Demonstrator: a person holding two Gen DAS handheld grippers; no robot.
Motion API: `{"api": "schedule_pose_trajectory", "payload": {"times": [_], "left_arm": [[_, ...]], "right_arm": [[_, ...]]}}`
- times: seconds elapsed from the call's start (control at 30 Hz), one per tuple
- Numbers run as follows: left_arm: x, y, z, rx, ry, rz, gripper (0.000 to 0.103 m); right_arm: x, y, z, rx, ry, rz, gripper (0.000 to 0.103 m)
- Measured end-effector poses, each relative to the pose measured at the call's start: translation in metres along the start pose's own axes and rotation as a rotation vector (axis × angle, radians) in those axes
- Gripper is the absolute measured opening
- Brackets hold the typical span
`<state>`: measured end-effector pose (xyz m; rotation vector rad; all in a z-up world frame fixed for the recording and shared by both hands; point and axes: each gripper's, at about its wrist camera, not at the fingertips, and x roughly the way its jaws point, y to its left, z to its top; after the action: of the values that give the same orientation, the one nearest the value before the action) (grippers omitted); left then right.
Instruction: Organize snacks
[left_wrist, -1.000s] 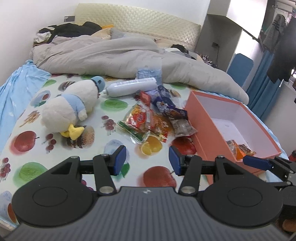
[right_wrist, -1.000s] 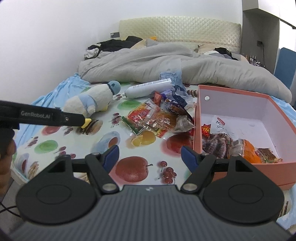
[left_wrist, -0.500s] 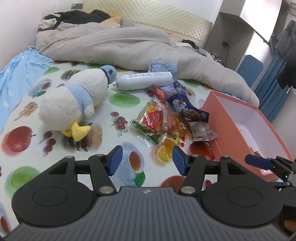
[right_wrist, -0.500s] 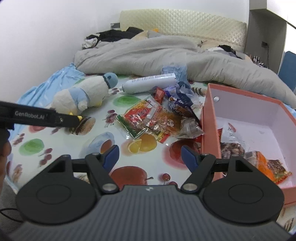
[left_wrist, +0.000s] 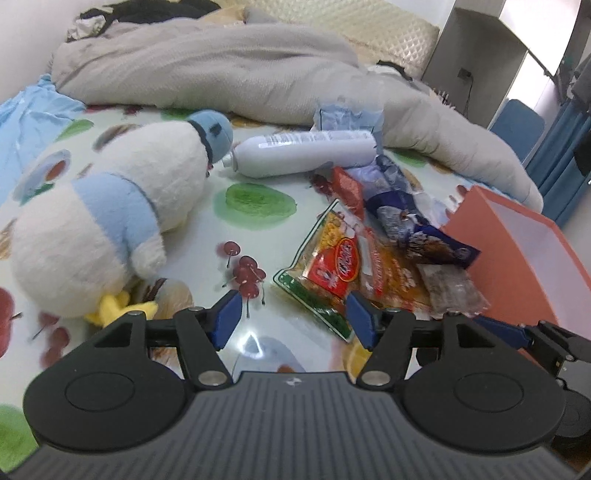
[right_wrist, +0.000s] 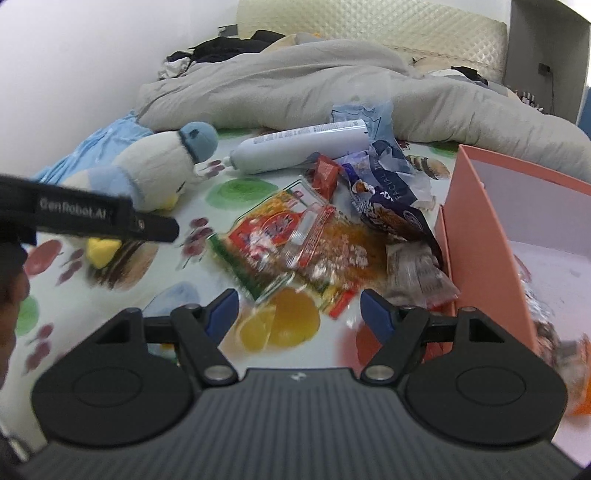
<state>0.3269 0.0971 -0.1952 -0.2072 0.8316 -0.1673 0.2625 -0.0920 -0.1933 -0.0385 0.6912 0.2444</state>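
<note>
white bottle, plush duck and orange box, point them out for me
white bottle (left_wrist: 303, 153), left wrist view, middle of its body
plush duck (left_wrist: 110, 214), left wrist view, on its blue and white body
orange box (right_wrist: 476, 236), right wrist view, on its near outer wall

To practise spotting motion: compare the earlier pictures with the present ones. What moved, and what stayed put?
Both open grippers, left and right, have advanced toward the snack pile, which now looms larger. Neither has gripped anything. The snacks, plush duck, bottle and box lie where they were.
</note>
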Motion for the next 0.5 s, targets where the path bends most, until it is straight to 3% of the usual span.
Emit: {"api": "schedule_pose_trajectory", "payload": {"times": [0.1, 0.17, 0.27, 0.43, 0.5], "left_arm": [[0.029, 0.005, 0.004, -0.031, 0.019, -0.015, 0.07], [0.04, 0.007, 0.006, -0.023, -0.009, -0.037, 0.07], [0.056, 0.012, 0.01, -0.043, -0.015, -0.009, 0.068], [0.071, 0.02, 0.014, -0.061, -0.024, -0.065, 0.069], [0.079, 0.022, 0.014, -0.071, -0.004, -0.093, 0.06]], "right_arm": [[0.024, -0.005, 0.002, 0.011, -0.054, -0.012, 0.074], [0.044, -0.011, 0.004, 0.048, -0.046, -0.057, 0.074], [0.06, -0.018, 0.008, 0.094, -0.058, -0.049, 0.074], [0.078, -0.014, 0.011, 0.035, -0.072, -0.082, 0.075], [0.086, -0.017, 0.011, 0.058, -0.058, -0.081, 0.075]]}}
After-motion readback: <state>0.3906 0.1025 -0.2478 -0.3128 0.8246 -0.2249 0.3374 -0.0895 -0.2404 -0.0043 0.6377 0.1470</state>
